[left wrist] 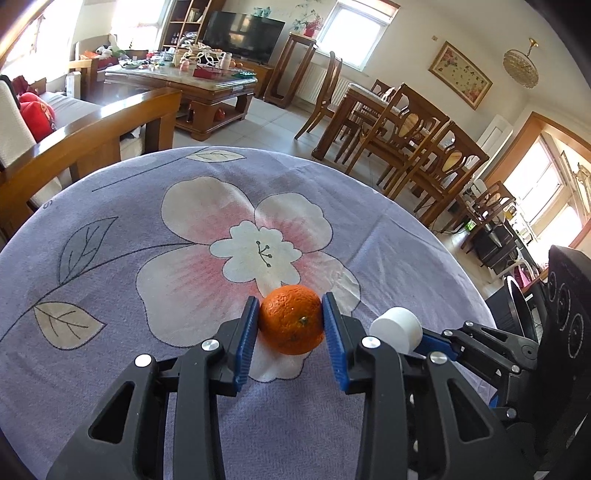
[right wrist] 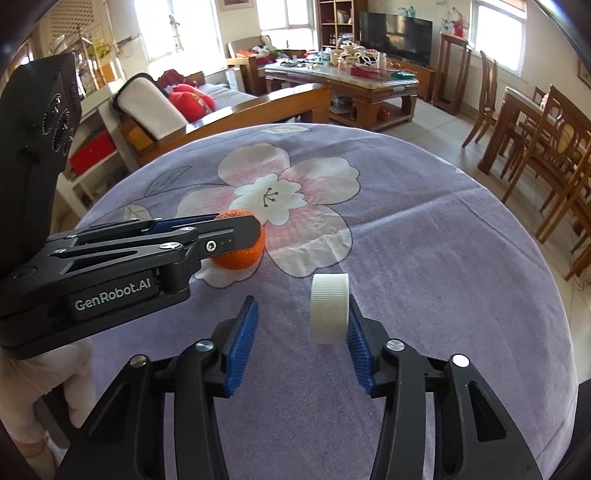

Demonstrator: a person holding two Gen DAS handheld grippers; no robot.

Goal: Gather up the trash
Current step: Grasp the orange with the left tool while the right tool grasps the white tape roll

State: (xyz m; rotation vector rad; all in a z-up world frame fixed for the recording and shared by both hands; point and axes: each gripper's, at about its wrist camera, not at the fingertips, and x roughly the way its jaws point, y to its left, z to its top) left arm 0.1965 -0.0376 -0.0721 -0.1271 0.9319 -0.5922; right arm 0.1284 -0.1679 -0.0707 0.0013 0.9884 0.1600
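A purple flowered cloth (left wrist: 110, 369) covers the surface; behind stand a sofa (right wrist: 221, 107), television (right wrist: 395, 29) and dining chairs (left wrist: 424, 147).

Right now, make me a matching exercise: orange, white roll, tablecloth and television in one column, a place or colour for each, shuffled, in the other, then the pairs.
1 orange
2 white roll
3 tablecloth
4 television

A purple with a flower print
B dark screen, across the room
C gripped by the left gripper
D on its edge inside the open right gripper

Pairs: 1-C, 2-D, 3-A, 4-B
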